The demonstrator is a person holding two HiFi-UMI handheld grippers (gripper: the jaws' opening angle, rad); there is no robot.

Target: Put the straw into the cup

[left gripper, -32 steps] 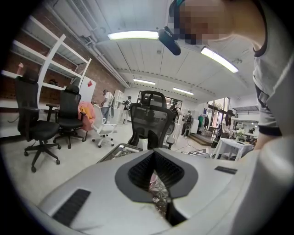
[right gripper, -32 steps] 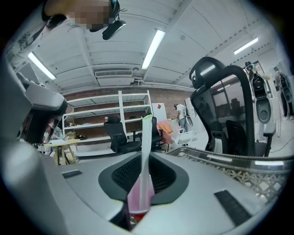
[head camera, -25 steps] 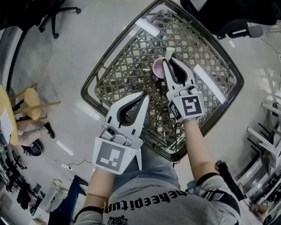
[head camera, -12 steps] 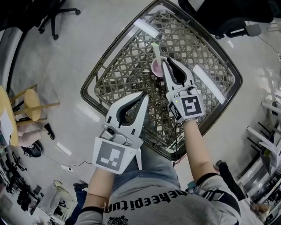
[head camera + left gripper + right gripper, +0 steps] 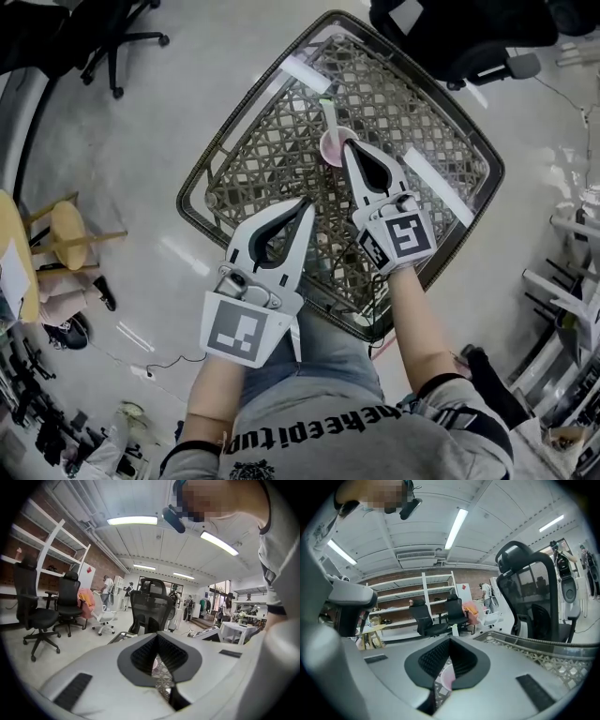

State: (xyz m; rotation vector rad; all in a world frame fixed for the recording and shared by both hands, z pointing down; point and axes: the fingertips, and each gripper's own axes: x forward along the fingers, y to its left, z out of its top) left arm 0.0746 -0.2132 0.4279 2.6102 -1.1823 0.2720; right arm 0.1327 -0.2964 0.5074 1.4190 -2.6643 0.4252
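Note:
A small pink cup (image 5: 333, 145) stands on the glass-topped wicker table (image 5: 234, 178). A pale green straw (image 5: 328, 114) leans out of the cup towards the table's far side. My right gripper (image 5: 345, 147) is shut and empty, its tip right beside the cup's near rim. In the right gripper view the closed jaws (image 5: 450, 639) let the pink cup (image 5: 447, 677) show through the gap below them. My left gripper (image 5: 307, 202) is shut with nothing in it and hovers over the near part of the table. The cup (image 5: 154, 664) also peeks through the left gripper's jaw gap (image 5: 157, 637).
A black office chair (image 5: 450, 37) stands at the table's far corner, another (image 5: 112, 33) at the top left. A wooden stool (image 5: 67, 225) is on the floor to the left. Ceiling-light reflections streak the glass top. The person's knees sit under the near table edge.
The straw left the right gripper's tip and now stands in the cup. The right gripper's jaws went from wide open to shut and it rose slightly. The left gripper stayed put.

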